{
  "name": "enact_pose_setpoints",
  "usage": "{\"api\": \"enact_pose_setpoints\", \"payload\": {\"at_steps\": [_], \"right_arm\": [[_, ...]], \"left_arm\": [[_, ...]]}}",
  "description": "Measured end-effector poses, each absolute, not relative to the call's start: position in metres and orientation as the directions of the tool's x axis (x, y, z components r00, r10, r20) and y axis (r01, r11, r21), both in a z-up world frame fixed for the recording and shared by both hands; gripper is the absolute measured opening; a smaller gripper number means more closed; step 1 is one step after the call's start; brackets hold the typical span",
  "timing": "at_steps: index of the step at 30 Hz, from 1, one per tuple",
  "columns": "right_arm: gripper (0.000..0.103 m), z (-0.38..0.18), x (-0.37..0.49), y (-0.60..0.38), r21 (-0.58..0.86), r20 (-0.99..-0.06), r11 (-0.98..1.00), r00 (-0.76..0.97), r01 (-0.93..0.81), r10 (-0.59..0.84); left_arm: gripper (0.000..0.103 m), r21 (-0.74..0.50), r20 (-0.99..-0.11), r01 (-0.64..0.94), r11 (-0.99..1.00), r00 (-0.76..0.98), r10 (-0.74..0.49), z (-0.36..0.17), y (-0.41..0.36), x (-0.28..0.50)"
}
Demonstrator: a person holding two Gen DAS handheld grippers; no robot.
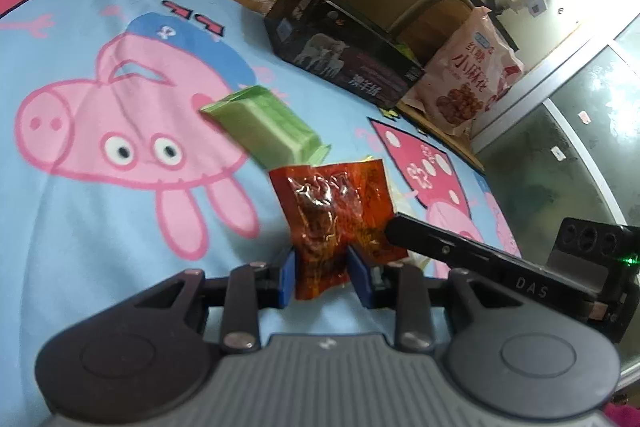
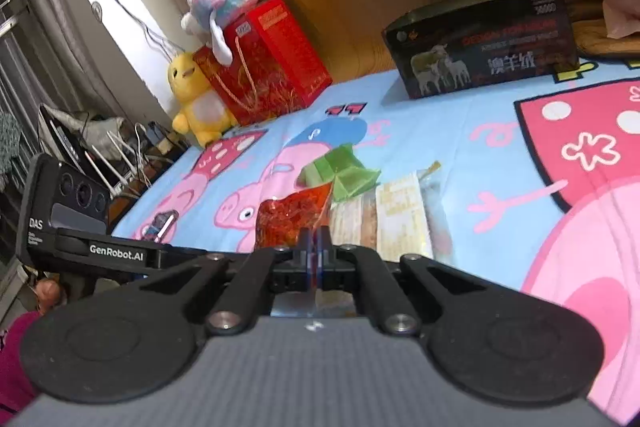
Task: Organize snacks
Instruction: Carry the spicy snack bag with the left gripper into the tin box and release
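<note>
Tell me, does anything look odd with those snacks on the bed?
Yes: one red snack packet is gripped by both tools at once. The left gripper pinches its lower end, and the right gripper is shut on an edge of it. The green packet lies askew on the cartoon bedsheet.

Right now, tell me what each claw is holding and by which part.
Both hold the same red snack packet. The left claw pinches its lower end between the blue pads; the right claw is shut on its edge.
</note>
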State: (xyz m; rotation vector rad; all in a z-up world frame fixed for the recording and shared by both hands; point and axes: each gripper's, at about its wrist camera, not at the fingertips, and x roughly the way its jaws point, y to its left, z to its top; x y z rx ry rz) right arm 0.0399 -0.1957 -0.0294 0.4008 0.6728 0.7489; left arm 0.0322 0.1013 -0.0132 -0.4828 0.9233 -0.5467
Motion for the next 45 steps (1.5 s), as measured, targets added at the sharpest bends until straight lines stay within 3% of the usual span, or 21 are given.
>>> {"api": "enact_pose_setpoints", "payload": {"at_steps": [9,17,26,28,29,31,33,40,45], "right_arm": [[0.005,-0.005,0.076,-0.225,0.552,-0.33,0.703,0.657,-0.448,0.678],[0.005,0.008,0.171,-0.256,0.556,-0.27,0.748,0.771,-0.364,0.576],[0.005,-0.012,0.244,-0.263,0.498,-0.317,0.826,0.83,-0.265,0.458],[0.012,-0.017,0.247,-0.259,0.447,-0.331,0.858,0.845,-0.252,0.421],[0.015,-0.017,0.246,-0.258,0.428,-0.331,0.871,0.854,-0.242,0.4],[0.032,-0.018,0.239,-0.259,0.4,-0.312,0.889,0.879,-0.224,0.361],[0.033,-0.016,0.229,-0.261,0.394,-0.288,0.893,0.894,-0.217,0.344],[0.033,-0.004,0.179,-0.268,0.435,-0.266,0.865,0.882,-0.251,0.39],[0.045,-0.016,0.129,-0.264,0.508,-0.333,0.807,0.795,-0.302,0.507]], "left_arm": [[0.029,-0.511,-0.596,0.368,0.776,0.499,-0.629,0.034,0.06,0.084],[0.029,-0.374,-0.608,0.46,0.805,0.534,-0.588,0.077,0.002,0.192],[0.037,-0.307,-0.651,0.435,0.847,0.553,-0.52,0.056,-0.041,0.293],[0.038,-0.269,-0.677,0.421,0.866,0.557,-0.481,0.043,-0.051,0.305],[0.038,-0.249,-0.688,0.419,0.873,0.558,-0.464,0.039,-0.055,0.308],[0.043,-0.225,-0.698,0.423,0.878,0.558,-0.448,0.032,-0.062,0.309],[0.056,-0.211,-0.694,0.431,0.878,0.566,-0.445,0.029,-0.066,0.305],[0.057,-0.162,-0.628,0.392,0.906,0.667,-0.4,0.052,-0.052,0.256],[0.062,-0.189,-0.584,0.398,0.898,0.689,-0.429,0.062,-0.021,0.194]]}}
